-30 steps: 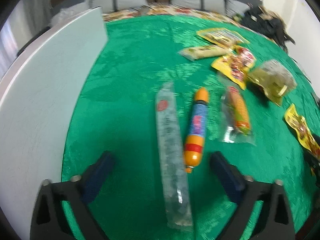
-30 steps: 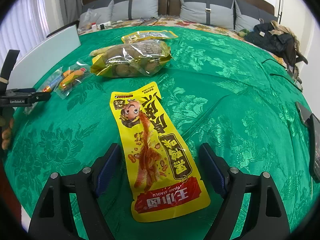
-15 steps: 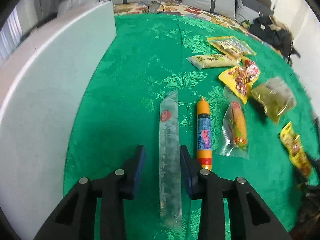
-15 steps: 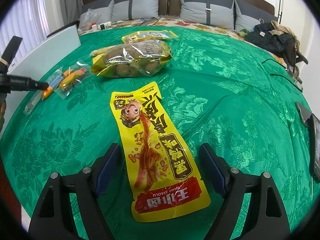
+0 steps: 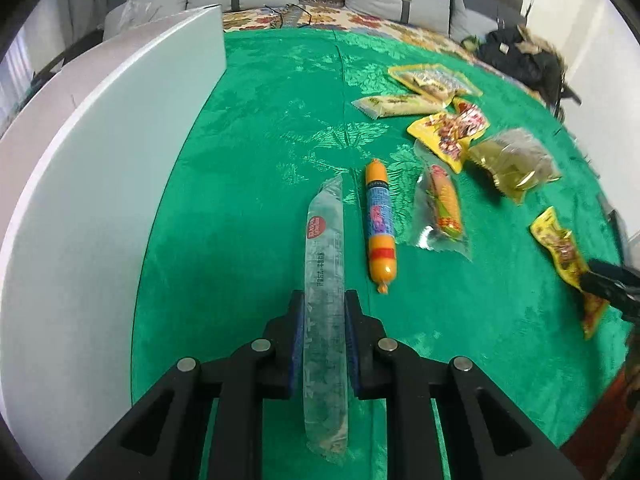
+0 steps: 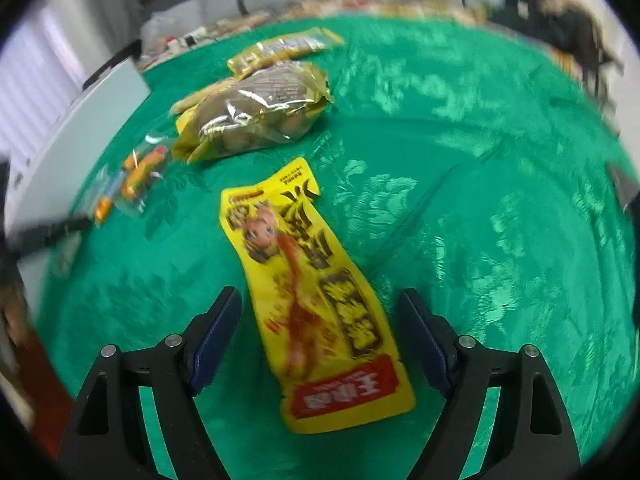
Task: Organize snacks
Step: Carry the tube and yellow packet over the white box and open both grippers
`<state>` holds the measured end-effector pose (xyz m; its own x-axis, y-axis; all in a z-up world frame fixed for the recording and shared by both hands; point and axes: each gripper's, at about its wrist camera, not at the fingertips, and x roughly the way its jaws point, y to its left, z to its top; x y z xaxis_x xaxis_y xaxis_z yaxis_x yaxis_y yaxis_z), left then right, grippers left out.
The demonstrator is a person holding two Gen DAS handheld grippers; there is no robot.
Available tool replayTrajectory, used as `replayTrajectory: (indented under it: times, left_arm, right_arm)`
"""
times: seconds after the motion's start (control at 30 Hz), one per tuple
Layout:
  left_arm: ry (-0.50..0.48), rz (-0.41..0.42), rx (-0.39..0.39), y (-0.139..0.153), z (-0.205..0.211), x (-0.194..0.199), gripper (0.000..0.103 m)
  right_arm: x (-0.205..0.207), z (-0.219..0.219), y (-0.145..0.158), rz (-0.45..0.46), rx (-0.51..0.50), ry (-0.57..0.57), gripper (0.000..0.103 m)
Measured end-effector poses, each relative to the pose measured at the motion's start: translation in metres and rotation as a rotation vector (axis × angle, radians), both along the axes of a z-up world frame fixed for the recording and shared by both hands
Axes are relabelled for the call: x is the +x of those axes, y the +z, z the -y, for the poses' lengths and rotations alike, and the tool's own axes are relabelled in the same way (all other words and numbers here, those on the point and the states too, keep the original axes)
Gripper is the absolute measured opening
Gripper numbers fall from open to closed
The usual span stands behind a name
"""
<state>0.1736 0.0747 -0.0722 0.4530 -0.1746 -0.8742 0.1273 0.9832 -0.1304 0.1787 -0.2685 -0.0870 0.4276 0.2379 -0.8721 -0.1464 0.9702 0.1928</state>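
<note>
In the left wrist view my left gripper (image 5: 324, 304) is shut on a long clear snack tube (image 5: 324, 280) with a red round label; its blue pads press both sides of the tube. An orange sausage stick (image 5: 380, 224) and a bagged corn cob (image 5: 442, 208) lie just right of it on the green cloth (image 5: 256, 184). In the right wrist view my right gripper (image 6: 320, 304) stands open, and a long yellow snack pouch (image 6: 316, 292) lies flat on the cloth between its fingers, untouched.
A white board (image 5: 92, 168) stands along the left side. Further snack bags lie at the back right: a yellow pack (image 5: 450, 132), a gold-and-clear bag (image 5: 516, 164) and pale packets (image 5: 394, 104). A gold bag of round snacks (image 6: 256, 116) sits beyond the yellow pouch.
My left gripper closed from wide open onto the clear tube. The right wrist view has tilted and blurred, with the yellow pouch still between the open fingers.
</note>
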Motion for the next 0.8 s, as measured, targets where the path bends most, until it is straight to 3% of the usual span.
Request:
replayTrajectory:
  times: [0.13,0.2,0.23,0.33,0.6,0.8]
  left_arm:
    - [0.006,0.021,-0.064,0.016,-0.003,-0.014,0.018]
    - [0.005,0.044,-0.095,0.028,-0.006,-0.024,0.018]
    - [0.003,0.053,-0.105,0.032,-0.006,-0.026,0.018]
    - [-0.009,0.087,-0.148,0.05,-0.008,-0.04,0.018]
    - [0.015,0.133,-0.299,0.081,-0.025,-0.057,0.018]
    - [0.074,0.211,-0.374,0.122,-0.065,-0.07,0.018]
  right_arm:
    - [0.021,-0.043,-0.006,-0.067,-0.214,0.186,0.083]
    - [0.021,-0.05,-0.013,-0.086,-0.28,0.213,0.079]
    - [0.019,-0.047,-0.009,-0.082,-0.263,0.193,0.063]
    - [0.013,-0.033,0.007,-0.083,-0.182,0.133,0.045]
    - [-0.005,-0.017,0.056,-0.017,-0.027,0.038,0.043]
    - [-0.007,-0.063,0.113,0.105,0.076,0.102,0.043]
